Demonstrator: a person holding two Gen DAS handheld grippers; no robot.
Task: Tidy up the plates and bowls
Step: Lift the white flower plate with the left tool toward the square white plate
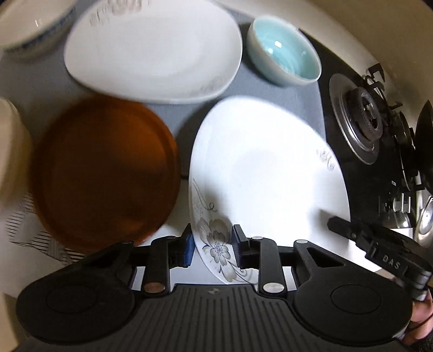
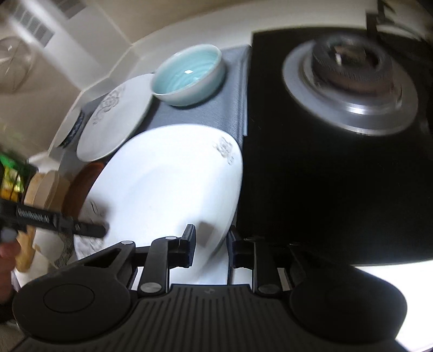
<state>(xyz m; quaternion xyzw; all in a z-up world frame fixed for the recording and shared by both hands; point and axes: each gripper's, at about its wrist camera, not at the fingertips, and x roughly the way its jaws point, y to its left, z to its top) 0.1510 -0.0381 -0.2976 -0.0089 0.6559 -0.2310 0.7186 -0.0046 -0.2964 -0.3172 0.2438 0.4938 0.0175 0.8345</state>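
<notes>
1. At the far left of the left wrist view, a white bowl with a dark blue band (image 1: 24,24) sits at the top corner, partly cut off by the frame.
2. Below it, a round brown plate (image 1: 105,173) rests on the table, near edge over a black-and-white striped cloth (image 1: 29,235).
3. Behind the brown plate, a white flower-printed plate (image 1: 151,51) lies flat on a grey mat (image 1: 284,92).
4. In the middle, the left tongs (image 1: 213,245) are closed narrowly on the near rim of a second, large white plate with a grey flower print (image 1: 265,173), one blue pad on each face of the rim.
5. This large plate sits tilted, between the brown plate and the stove.
6. The right tongs (image 2: 211,243) are closed narrowly on the same plate's opposite rim; in the left view they reach in from the lower right.
7. A pale blue bowl (image 1: 284,51) stands upright on the mat behind the large plate.
8. Far right, a black stove top with a silver gas burner (image 1: 362,121).
</notes>
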